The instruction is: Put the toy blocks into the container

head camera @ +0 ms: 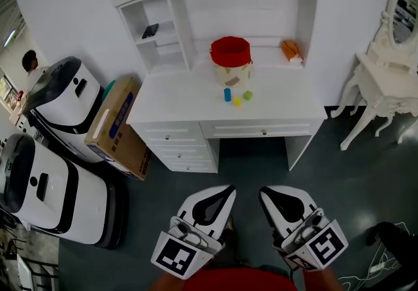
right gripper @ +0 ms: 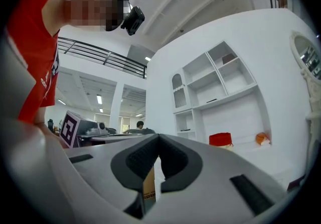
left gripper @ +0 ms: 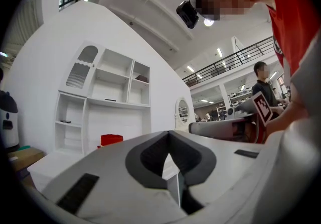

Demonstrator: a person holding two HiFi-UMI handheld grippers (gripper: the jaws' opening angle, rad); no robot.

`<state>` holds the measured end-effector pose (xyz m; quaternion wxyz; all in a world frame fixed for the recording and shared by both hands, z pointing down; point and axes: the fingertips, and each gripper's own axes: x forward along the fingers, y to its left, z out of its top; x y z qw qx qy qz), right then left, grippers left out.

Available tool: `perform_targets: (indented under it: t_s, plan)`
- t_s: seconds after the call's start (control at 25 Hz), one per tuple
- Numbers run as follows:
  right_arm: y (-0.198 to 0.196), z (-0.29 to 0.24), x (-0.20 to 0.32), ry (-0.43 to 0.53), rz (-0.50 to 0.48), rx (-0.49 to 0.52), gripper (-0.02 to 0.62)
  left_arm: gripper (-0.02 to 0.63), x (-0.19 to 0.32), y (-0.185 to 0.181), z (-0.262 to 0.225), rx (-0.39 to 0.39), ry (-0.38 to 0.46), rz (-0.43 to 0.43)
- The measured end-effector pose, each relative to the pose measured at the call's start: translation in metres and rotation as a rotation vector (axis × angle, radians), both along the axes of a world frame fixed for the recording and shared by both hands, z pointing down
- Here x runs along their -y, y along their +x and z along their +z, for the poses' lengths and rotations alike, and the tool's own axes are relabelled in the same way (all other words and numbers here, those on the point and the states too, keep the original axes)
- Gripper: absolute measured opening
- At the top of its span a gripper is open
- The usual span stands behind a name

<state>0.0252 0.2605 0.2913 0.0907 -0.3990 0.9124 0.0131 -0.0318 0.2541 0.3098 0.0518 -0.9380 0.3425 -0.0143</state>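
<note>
On desk point(head camera: 171, 106) — three blocks point(head camera: 237, 101), one container point(head camera: 230, 61)

On the tabletop point(head camera: 176, 104), toward the back and middle, the container point(head camera: 231, 61); just before it and apart from it, three toy blocks in a close cluster: left block point(head camera: 227, 94), middle block point(head camera: 237, 102) nearest the front edge, right block point(head camera: 247, 95). Behind and right of the container, by the wall, a small toy point(head camera: 292, 50). Above the tabletop, shelves point(head camera: 166, 42). Left of the tabletop, on the floor, a cardboard box point(head camera: 117, 125); left of that, far machine point(head camera: 65, 97) behind near machine point(head camera: 46, 192). Far right, a dressing table point(head camera: 382, 81). Well before the tabletop, over the floor, left claw point(head camera: 230, 188) and right claw point(head camera: 263, 190) side by side.
</note>
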Motion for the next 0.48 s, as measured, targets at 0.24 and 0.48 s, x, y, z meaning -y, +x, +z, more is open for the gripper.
perform_targets:
  t_s: [0.24,0.48]
  plan:
    - [-0.014,0.002,0.091,-0.015,0.025,-0.017,0.005,0.018,0.091,-0.020,0.000,-0.011,-0.008,0.008]
    - [-0.030,-0.001,0.180,-0.020,0.062,-0.045,0.005,0.018,0.183,-0.041,-0.002,-0.012,-0.027,0.028]
